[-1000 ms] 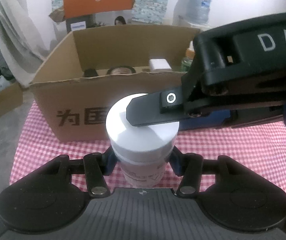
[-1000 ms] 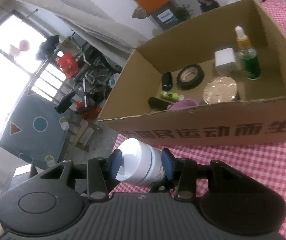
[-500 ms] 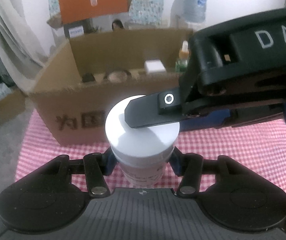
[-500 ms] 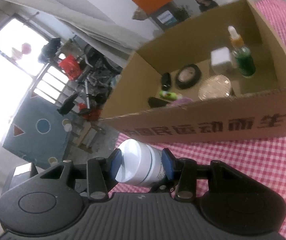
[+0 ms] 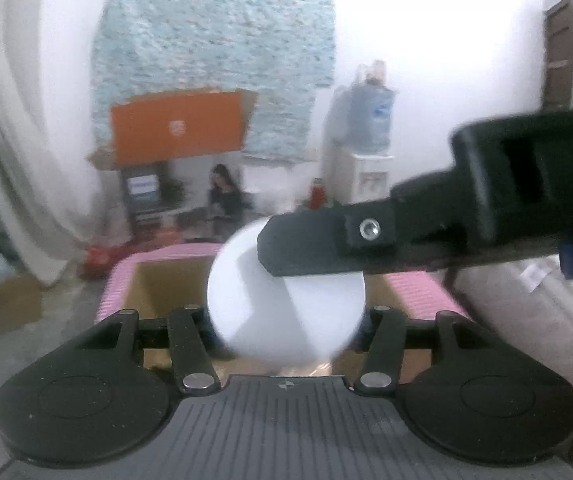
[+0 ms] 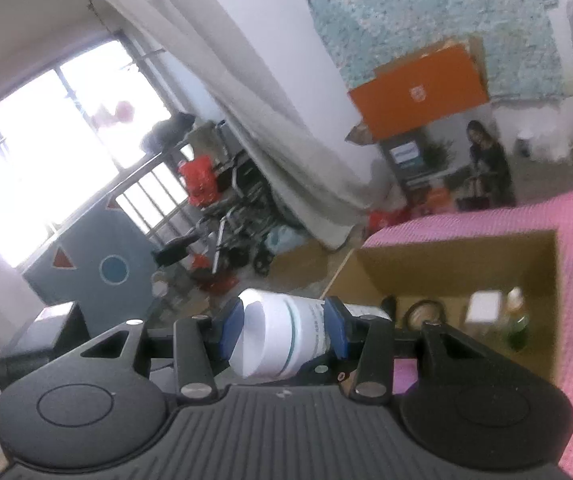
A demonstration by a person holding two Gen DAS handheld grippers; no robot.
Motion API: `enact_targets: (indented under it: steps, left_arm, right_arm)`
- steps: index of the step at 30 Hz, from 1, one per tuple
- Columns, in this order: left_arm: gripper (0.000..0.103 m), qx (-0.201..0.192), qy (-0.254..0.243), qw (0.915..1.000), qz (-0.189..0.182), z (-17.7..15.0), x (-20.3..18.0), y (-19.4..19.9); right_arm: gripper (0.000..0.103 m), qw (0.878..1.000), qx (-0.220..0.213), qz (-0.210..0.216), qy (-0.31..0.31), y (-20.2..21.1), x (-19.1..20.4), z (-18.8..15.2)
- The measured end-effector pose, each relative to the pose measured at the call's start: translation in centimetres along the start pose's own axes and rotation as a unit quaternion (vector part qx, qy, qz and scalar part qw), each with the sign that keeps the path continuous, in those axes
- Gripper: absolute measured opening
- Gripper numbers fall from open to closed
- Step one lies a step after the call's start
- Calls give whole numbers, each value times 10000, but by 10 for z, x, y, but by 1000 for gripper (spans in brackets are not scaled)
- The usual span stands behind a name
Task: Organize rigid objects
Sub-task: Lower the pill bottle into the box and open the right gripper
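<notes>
Holding one white jar (image 5: 286, 308) between them, both grippers are part closed on it: left gripper (image 5: 286, 320) pinching the body, right gripper (image 6: 282, 334) clamping it across lid and base with blue pads (image 6: 336, 330). Jar hangs in the air over the near edge of the cardboard box (image 6: 458, 256), which carries a green dropper bottle (image 6: 516, 326), white cube (image 6: 484, 306) and tape roll (image 6: 424, 316). Risk: uneven release tips the jar onto the bottle, or outside the box edge.
</notes>
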State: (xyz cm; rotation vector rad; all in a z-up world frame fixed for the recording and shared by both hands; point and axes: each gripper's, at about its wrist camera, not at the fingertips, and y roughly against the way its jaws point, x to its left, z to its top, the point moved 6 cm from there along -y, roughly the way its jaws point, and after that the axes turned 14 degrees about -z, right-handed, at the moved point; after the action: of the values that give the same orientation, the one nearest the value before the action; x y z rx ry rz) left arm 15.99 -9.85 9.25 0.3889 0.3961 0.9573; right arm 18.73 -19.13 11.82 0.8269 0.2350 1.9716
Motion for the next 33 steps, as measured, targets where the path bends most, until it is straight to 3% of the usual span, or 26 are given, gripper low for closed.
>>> enact_targets:
  steps: [4, 8, 13, 18, 25, 27, 32, 33]
  left_arm:
    - [53, 354, 82, 9985, -416, 8, -6, -41]
    - [53, 872, 89, 9941, -638, -6, -13, -85]
    - [53, 1522, 182, 9853, -755, -32, -14, -129]
    - [53, 1950, 141, 9779, -744, -50, -11, -151]
    - [54, 2275, 79, 9716, -643, -60, -13, -168]
    - [62, 2282, 35, 9715, -635, -61, -14, -169]
    - [67, 2159, 27, 9740, -679, -60, -14, -166]
    - [73, 2079, 19, 9757, -689, -59, -14, -163]
  right_arm:
    - [48, 9994, 69, -234, -248, -6, -34, 12]
    - [48, 9965, 316, -407, -658, -23, -79, 7]
    - [48, 9893, 708, -515, -1164, -49, -129, -14]
    - [48, 9861, 904, -643, -1239, -65, -153, -27]
    - [50, 9863, 867, -890, -1083, -71, -166, -29]
    - [51, 9862, 837, -927, -1084, -71, -170, -29]
    - [52, 9863, 801, -931, -1105, -69, -174, -30]
    - [52, 9864, 786, -935, -1100, -68, -174, -30]
